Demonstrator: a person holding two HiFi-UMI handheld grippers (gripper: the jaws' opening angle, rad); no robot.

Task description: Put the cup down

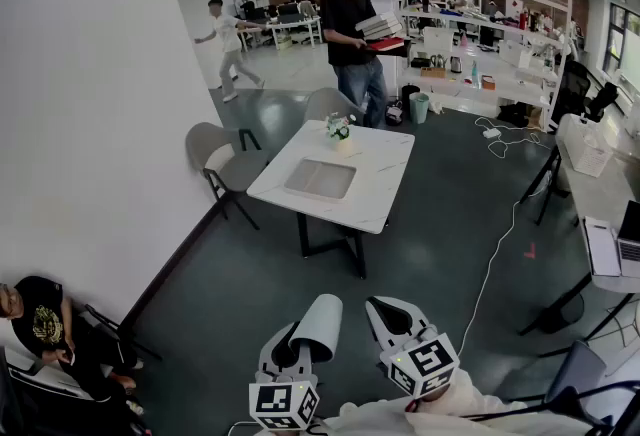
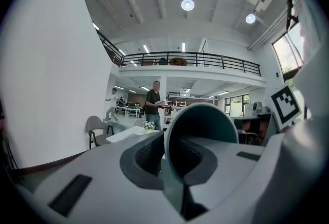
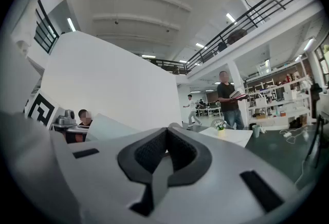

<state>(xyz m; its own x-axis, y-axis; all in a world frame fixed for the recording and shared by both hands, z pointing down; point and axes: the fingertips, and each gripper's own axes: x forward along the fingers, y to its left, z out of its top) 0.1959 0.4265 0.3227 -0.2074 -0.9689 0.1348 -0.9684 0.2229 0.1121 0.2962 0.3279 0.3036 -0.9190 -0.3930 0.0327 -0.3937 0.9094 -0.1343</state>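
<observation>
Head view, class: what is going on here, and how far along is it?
A person holds a gripper in each hand. The left gripper is shut on the wall of a cup, holding it in the air. The right gripper is shut and empty. The table stands some way ahead, so the cup is not yet down.

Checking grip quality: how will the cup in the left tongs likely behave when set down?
The cup looks thin-walled, probably light and crushable. The left tongs pinch one wall, so it may pivot. Tapered and held sideways, it could roll.
</observation>
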